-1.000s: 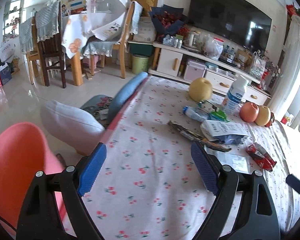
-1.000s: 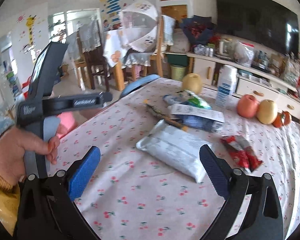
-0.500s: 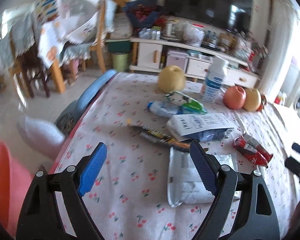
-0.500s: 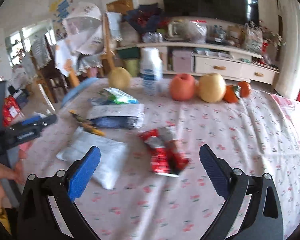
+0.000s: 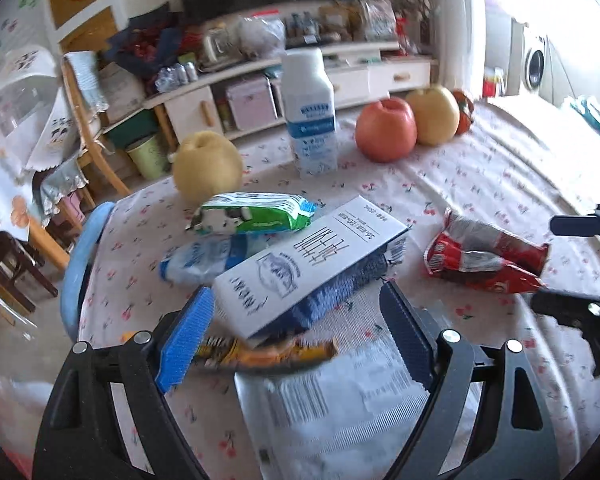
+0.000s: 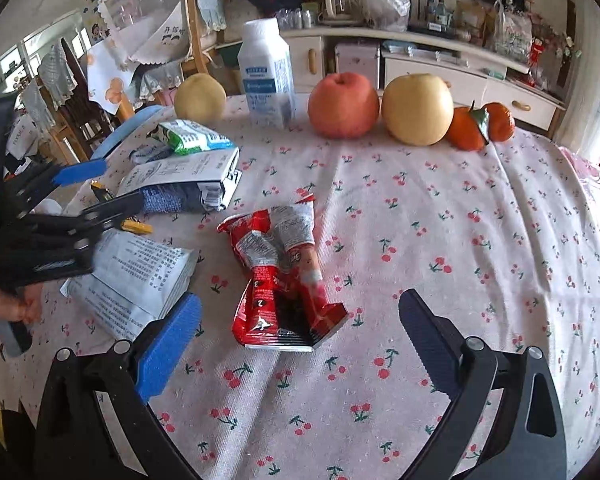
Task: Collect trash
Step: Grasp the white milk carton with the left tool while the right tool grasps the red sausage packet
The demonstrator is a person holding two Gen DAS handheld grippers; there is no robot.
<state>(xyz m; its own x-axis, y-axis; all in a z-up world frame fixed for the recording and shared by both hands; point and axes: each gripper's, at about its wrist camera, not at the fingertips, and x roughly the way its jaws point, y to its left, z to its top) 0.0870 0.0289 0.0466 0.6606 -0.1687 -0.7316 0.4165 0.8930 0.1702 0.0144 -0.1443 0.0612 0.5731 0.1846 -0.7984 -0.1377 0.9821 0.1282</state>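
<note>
Trash lies on the cherry-print tablecloth [image 6: 440, 216]. My left gripper [image 5: 296, 340] is open, low over a white-and-blue carton [image 5: 308, 264], a yellow wrapper [image 5: 260, 354] and a white printed pouch [image 5: 340, 408]; its pads touch none of them. Behind lie a green wrapper [image 5: 252, 216] and a blue-white wrapper [image 5: 204, 258]. My right gripper [image 6: 298, 344] is open, and the crumpled red wrapper [image 6: 284, 272] lies just ahead between its fingers, untouched. The right wrist view shows the left gripper [image 6: 98, 188] beside the carton [image 6: 184, 184] and the pouch [image 6: 136, 276].
A white milk bottle [image 6: 266, 76], a pear [image 6: 200, 98], a red apple [image 6: 344, 106], a yellow apple [image 6: 418, 108] and two tangerines [image 6: 480, 126] stand along the table's far side. A blue chair back [image 5: 80, 264] meets the left edge. A person's hand [image 6: 4, 308] holds the left gripper.
Both grippers came down toward the table. The left swung from the chair side to over the carton and rolled. The right shifted from the white pouch to the red wrapper.
</note>
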